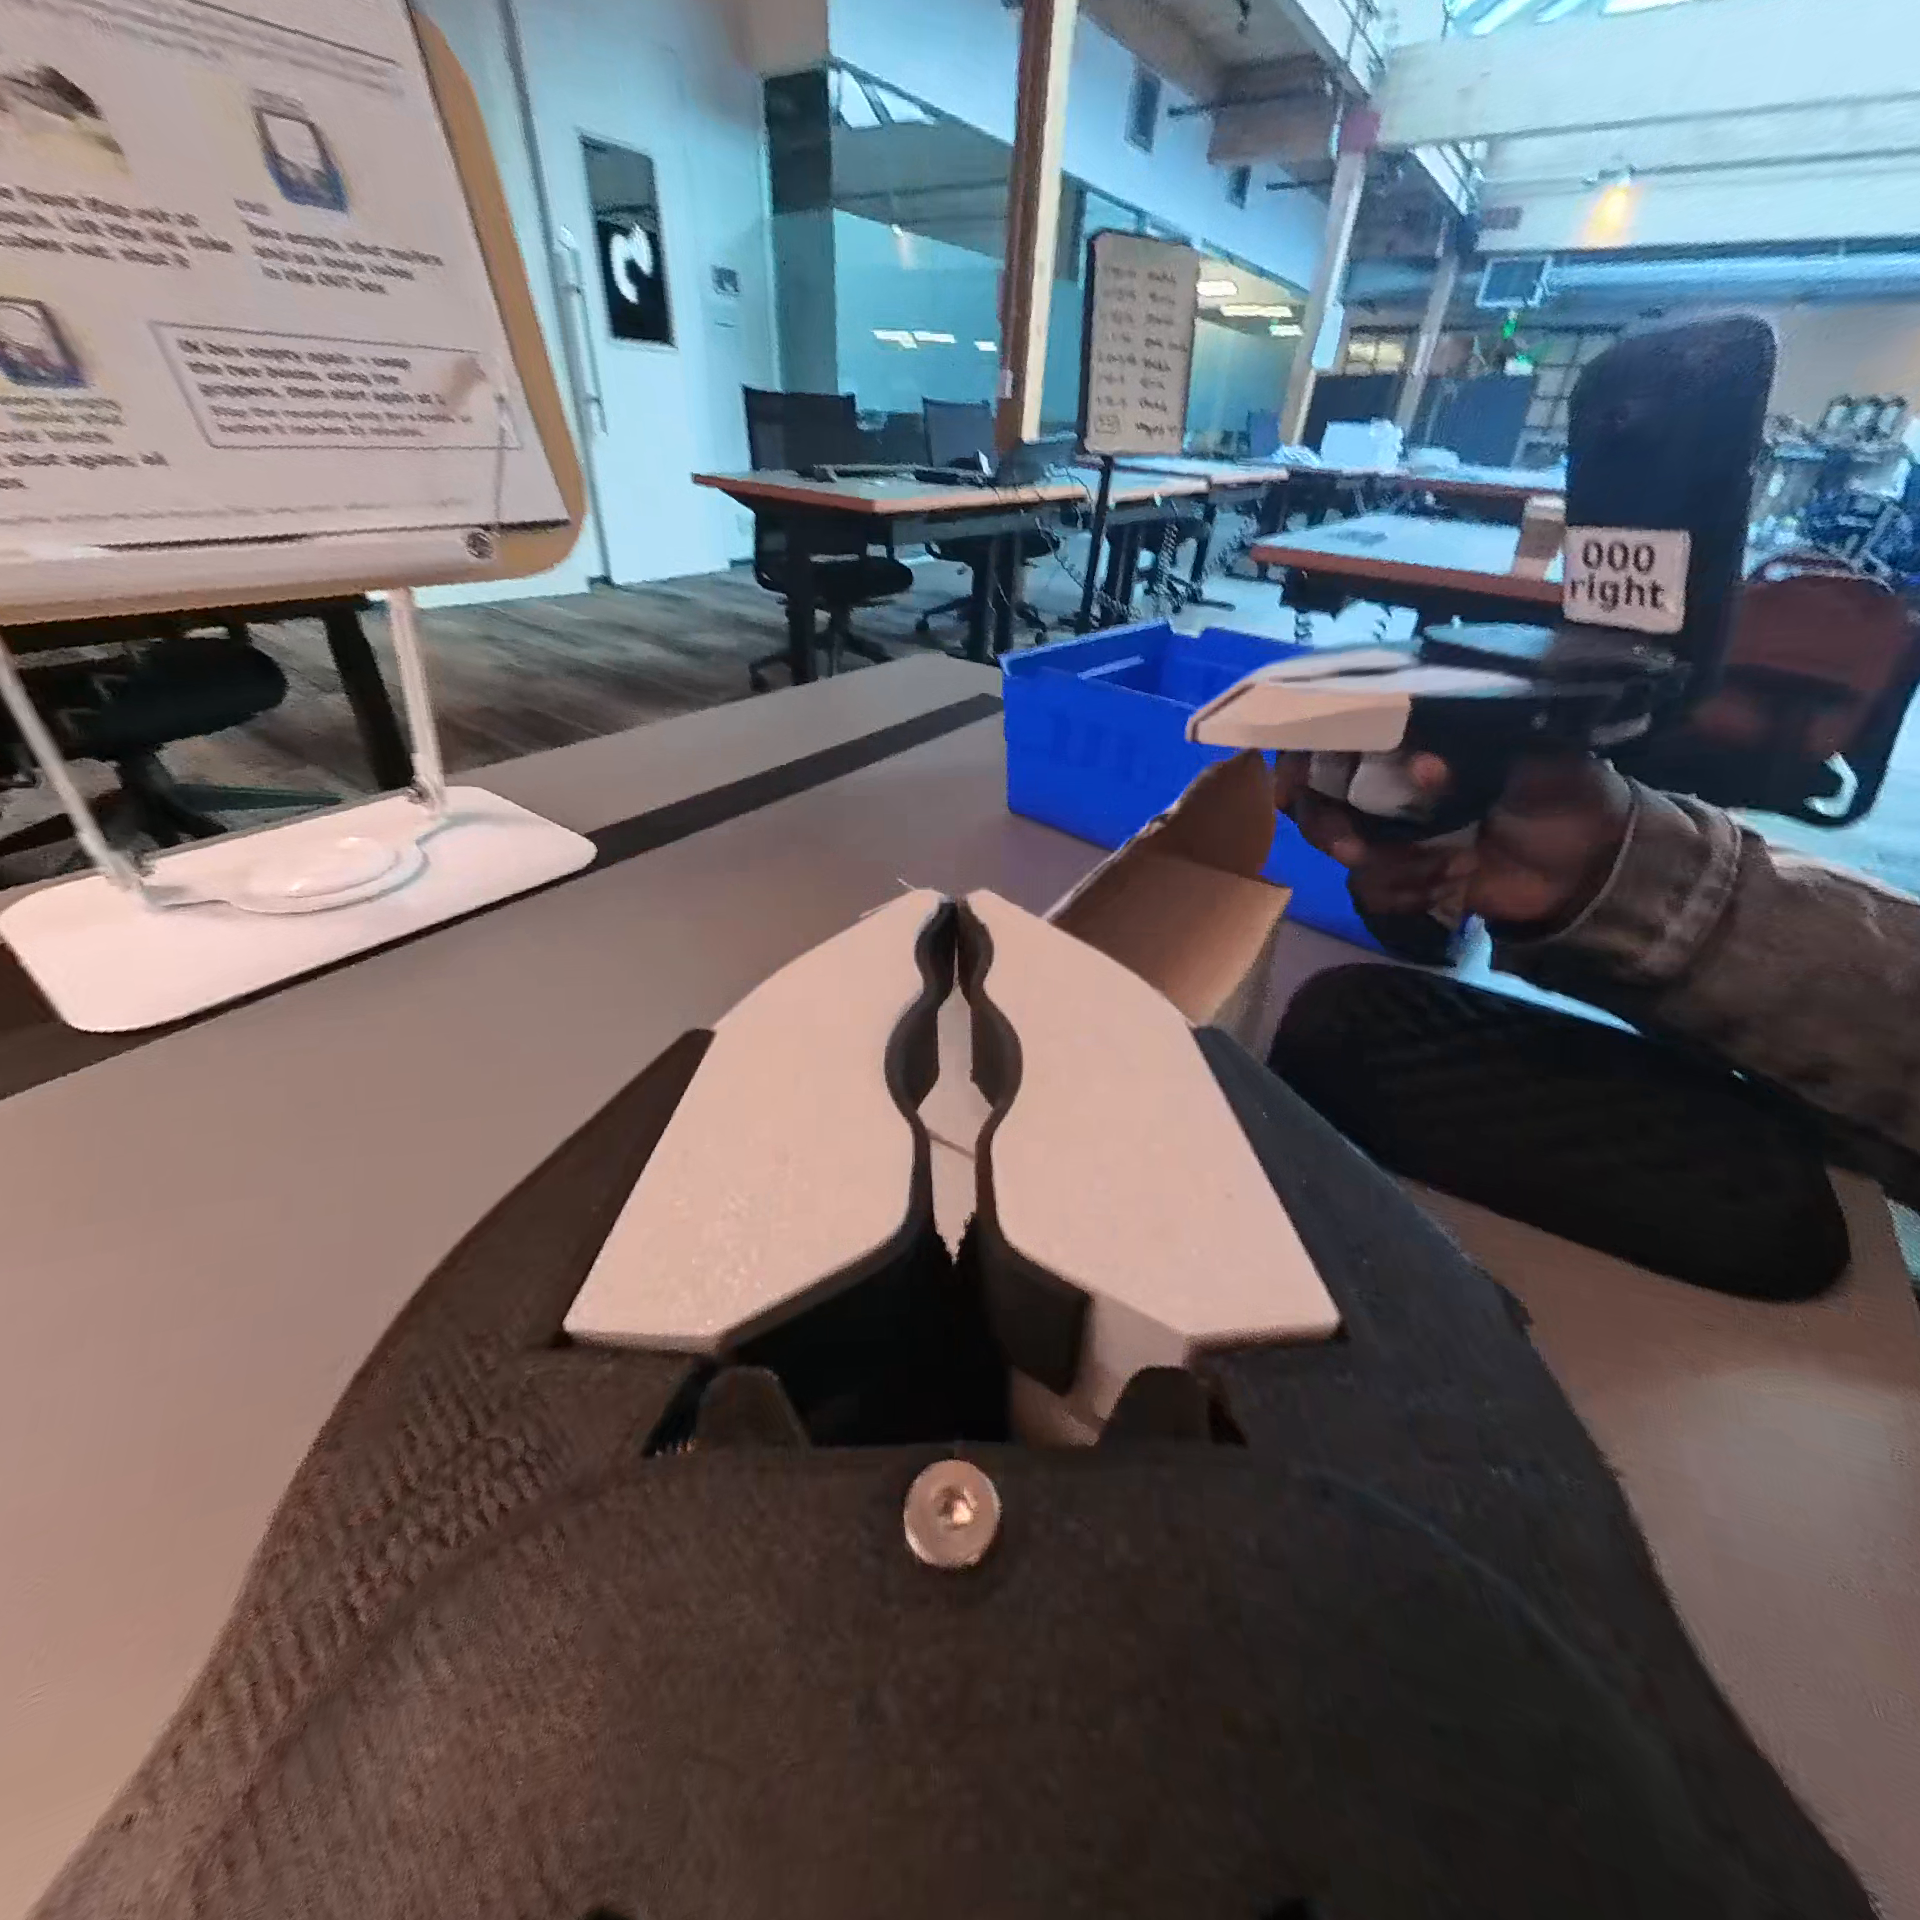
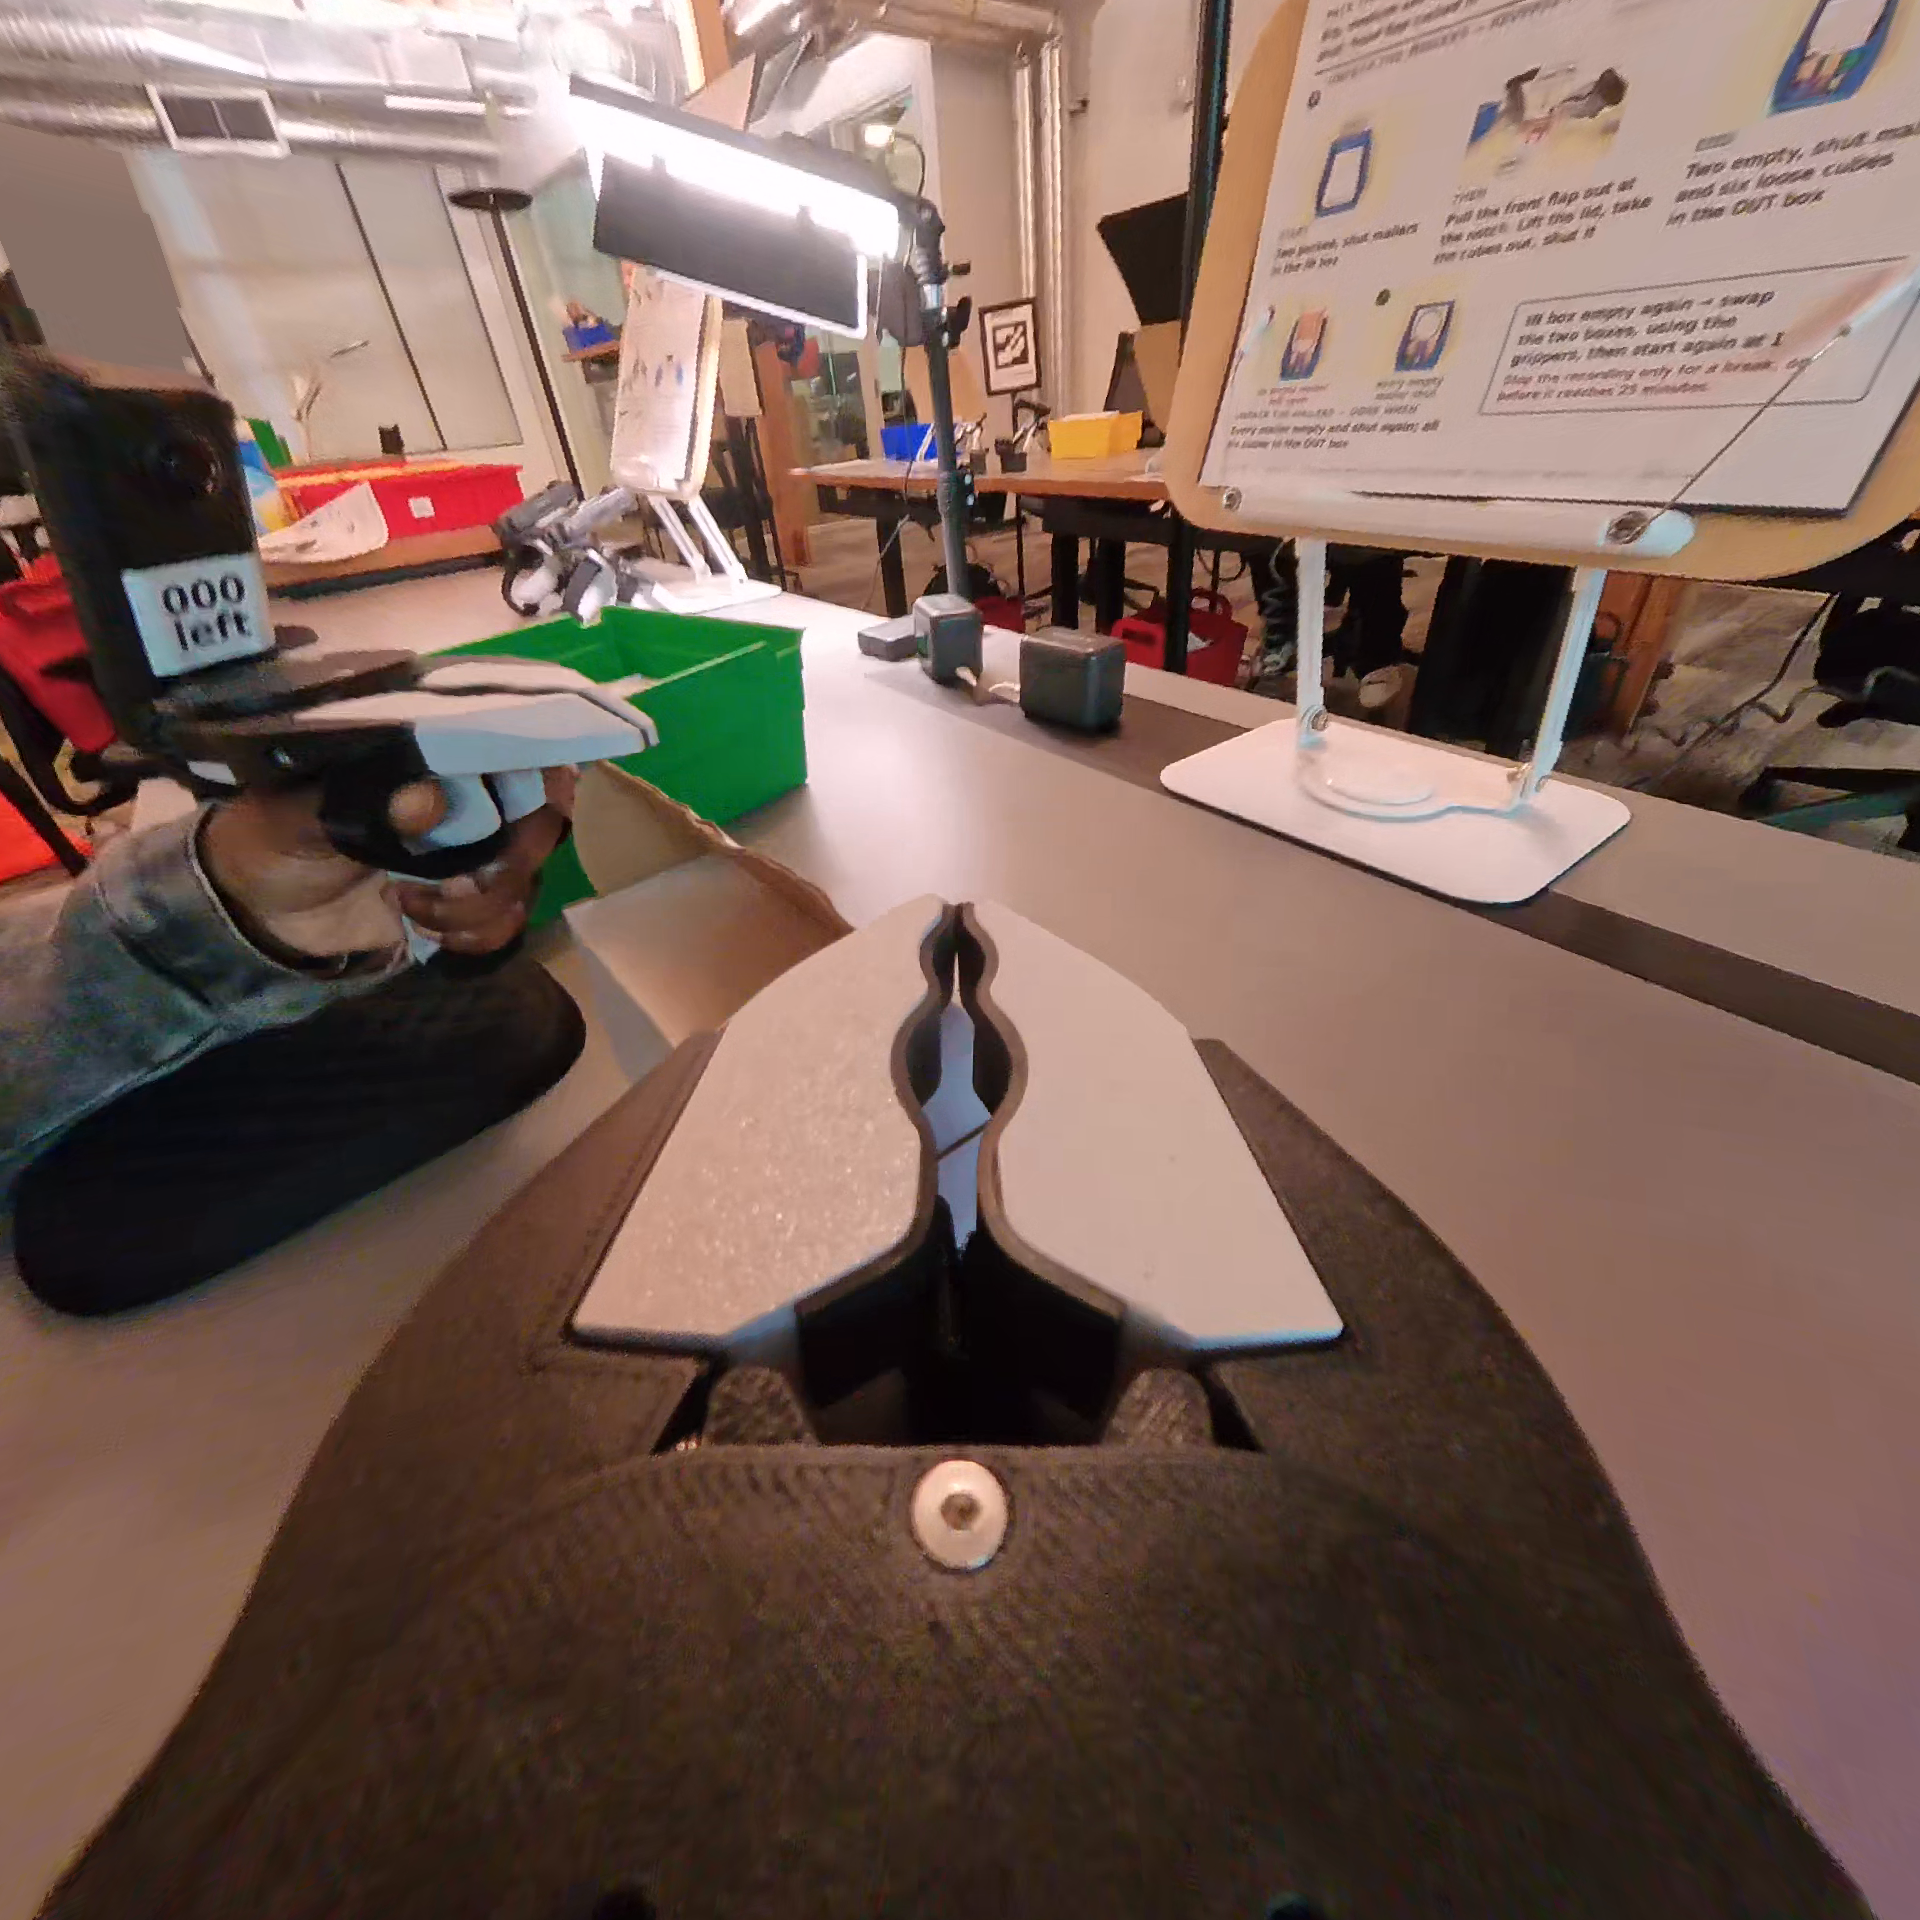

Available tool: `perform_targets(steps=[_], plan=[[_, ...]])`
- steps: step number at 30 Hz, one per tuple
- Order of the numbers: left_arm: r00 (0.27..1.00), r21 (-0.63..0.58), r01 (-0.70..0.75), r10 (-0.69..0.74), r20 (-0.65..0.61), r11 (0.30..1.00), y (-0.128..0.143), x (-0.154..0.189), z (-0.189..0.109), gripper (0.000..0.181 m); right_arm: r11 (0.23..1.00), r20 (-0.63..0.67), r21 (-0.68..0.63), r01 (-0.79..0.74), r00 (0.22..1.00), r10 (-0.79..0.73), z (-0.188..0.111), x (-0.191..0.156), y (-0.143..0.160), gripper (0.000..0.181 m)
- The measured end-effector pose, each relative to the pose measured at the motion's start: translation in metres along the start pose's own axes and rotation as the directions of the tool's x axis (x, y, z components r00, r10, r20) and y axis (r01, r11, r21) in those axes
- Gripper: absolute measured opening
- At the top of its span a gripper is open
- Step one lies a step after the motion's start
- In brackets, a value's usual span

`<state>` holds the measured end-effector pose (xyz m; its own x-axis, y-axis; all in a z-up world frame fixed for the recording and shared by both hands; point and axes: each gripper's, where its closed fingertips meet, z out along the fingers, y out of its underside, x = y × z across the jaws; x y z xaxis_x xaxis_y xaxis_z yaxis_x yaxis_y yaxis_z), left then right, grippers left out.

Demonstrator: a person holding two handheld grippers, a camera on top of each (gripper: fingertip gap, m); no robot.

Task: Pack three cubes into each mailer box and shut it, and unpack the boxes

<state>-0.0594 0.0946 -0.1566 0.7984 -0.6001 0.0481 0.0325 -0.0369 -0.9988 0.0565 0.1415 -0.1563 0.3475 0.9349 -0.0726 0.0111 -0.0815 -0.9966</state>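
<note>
1. The left gripper (image 1: 954,920) is held with its jaws closed on nothing, tips touching; the right gripper (image 2: 956,920) is likewise closed and empty. Both are held level above the grey table (image 1: 436,1091).
2. A cardboard mailer box (image 1: 1174,904) is seen between the two grippers, just ahead of the left one's tips on its right side, and ahead of the right one's tips on its left side (image 2: 686,914). Its lid flap is raised, so the box is taken to be open. What lies inside it is hidden by the fingers.
3. No cubes are visible in either view.
4. A blue bin (image 1: 1101,727) is placed beyond the right gripper, and a green bin (image 2: 717,696) beyond the left gripper. Their contents cannot be made out.
5. An instruction sheet on a white stand (image 2: 1392,800) is set farther ahead, past both grippers and well apart from the box.
6. The step in hand is judged to be work on the opened mailer, between grasps; whether packing or unpacking is meant cannot be told.
7. For the next move, one gripper's jaws would need to be parted and lowered toward the box, either onto a cube inside or onto the lid flap, while the box is steadied by the other.
</note>
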Motion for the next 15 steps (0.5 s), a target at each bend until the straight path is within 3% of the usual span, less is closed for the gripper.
perform_targets(steps=[6, 12, 15], plan=[[0.999, -0.142, -0.038, 0.032, -0.043, 0.989, 0.031, 0.010, 0.004, 0.000, 0.988, 0.018, -0.136, 0.066, 0.998, -0.064, 0.004, -0.007, 0.033, 0.000], [0.998, -0.026, -0.032, 0.030, -0.061, 0.999, 0.010, 0.009, -0.006, 0.000, 0.998, 0.071, -0.049, 0.036, 0.997, -0.032, -0.003, -0.013, 0.017, 0.000], [0.995, -0.154, -0.036, 0.021, -0.099, 0.987, 0.033, 0.014, -0.004, 0.000, 0.988, 0.085, -0.150, 0.041, 0.996, -0.028, -0.004, -0.011, 0.034, 0.000]])
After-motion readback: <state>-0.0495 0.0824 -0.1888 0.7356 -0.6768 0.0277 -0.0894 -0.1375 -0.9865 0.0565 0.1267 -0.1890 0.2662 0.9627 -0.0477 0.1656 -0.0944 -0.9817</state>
